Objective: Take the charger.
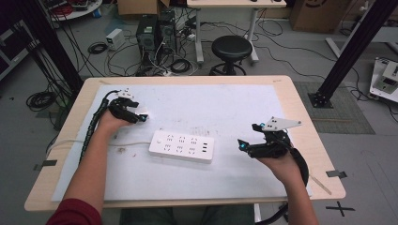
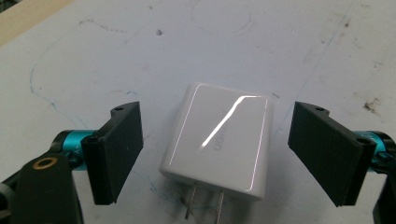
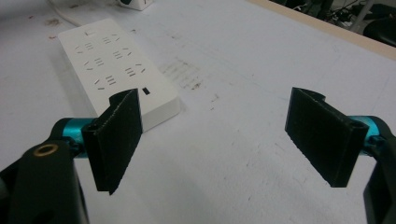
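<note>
A white mat [image 1: 234, 108] is being carried by the wooden table [image 1: 307, 136], and near its middle a white power strip [image 1: 181, 146] is lying flat, its cord running off to the left. The right gripper [image 1: 244, 146] is being held just right of the strip — its jaws are spread wide, with nothing between them. The left gripper [image 1: 141, 117] is being held at the far left, also spread, and a small white charger [image 2: 219, 140] is lying on the mat between its jaws, untouched — prongs toward the camera.

Wooden table [image 1: 300, 110] under a white mat [image 1: 225, 105]; power strip [image 1: 182, 146] and charger [image 2: 219, 137] on it
</note>
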### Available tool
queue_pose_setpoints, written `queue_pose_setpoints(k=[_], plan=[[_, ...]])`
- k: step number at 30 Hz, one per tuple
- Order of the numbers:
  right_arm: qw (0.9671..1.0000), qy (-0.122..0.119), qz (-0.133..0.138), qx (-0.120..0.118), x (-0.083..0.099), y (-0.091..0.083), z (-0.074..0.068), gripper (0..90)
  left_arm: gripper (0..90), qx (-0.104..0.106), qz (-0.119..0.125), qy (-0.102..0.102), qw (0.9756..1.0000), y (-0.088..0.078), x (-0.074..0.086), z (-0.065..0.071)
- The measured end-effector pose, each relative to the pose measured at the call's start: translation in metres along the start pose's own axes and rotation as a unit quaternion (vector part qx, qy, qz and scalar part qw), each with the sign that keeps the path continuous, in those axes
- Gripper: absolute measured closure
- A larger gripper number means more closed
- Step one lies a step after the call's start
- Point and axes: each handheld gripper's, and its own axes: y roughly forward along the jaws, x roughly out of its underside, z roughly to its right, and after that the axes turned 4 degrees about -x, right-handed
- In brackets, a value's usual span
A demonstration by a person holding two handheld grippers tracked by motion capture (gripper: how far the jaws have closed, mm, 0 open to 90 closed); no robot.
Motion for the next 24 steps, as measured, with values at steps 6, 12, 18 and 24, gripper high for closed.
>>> queue_pose_setpoints(k=[6, 12, 18, 24], plan=[[1.0, 0.0, -0.002, 0.0, -0.0013, 0.0006, -0.0008, 19.3, 20.4, 0.004, -0.016, 0.008, 0.9998, 0.0069, 0.0029, 0.0], [1.0, -0.003, -0.004, -0.001, -0.0031, 0.0011, -0.0016, 19.2, 30.3, 0.002, -0.015, 0.015, 0.9998, 0.0061, 0.0031, -0.0004], [1.0, -0.004, -0.004, -0.004, -0.0025, 0.0026, -0.0032, 19.3, 35.2, 0.015, -0.013, 0.012, 0.9997, 0.0069, 0.0058, -0.0018], [1.0, -0.006, -0.004, -0.004, -0.0028, 0.0019, -0.003, 19.3, 42.4, 0.008, -0.021, 0.028, 0.9993, 0.0042, 0.0026, 0.0011]])
